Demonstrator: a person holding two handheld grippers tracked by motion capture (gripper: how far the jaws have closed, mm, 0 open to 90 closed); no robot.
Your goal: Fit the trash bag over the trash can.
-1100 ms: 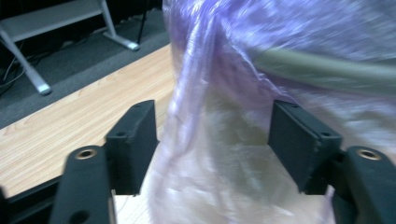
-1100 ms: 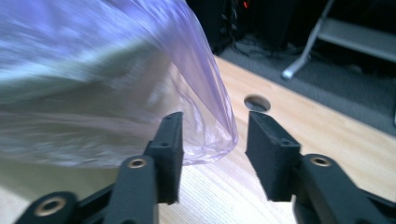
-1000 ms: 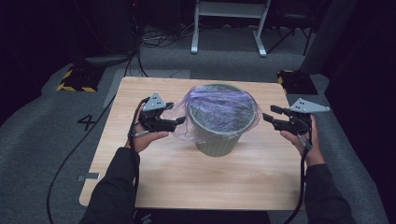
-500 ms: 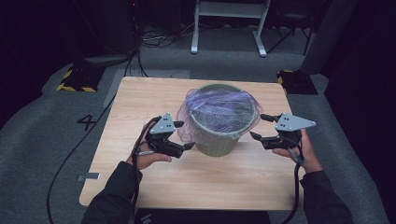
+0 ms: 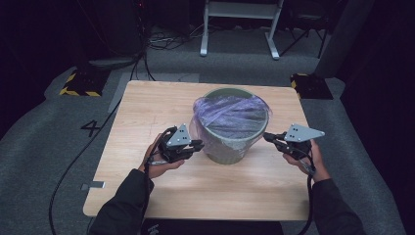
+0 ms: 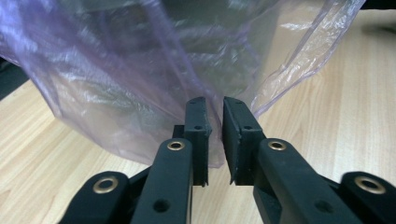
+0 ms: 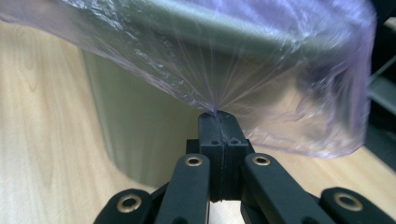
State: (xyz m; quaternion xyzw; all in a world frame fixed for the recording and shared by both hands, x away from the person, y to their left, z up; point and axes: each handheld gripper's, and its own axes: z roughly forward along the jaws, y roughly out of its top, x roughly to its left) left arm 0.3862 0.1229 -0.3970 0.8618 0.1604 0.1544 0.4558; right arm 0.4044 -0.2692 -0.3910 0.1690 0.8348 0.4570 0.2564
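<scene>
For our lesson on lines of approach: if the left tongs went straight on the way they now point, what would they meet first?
Most likely the thin, translucent purple plastic bag hanging directly ahead of the left tongs, then the grey-green round bin behind it; depth between is unclear.

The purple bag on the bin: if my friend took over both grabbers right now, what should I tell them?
Left gripper: jaws a little apart, bag film between them; a firm pinch is not certain.
Right gripper: shut on the purple bag, pulling its edge taut.
The green bin stands upright near the middle of the table, between both grippers.
Done: the bag sits in the bin, its top folded out over the rim.
Left, probably: close the left jaws, then draw the skirt down evenly on both sides of the bin.
</scene>
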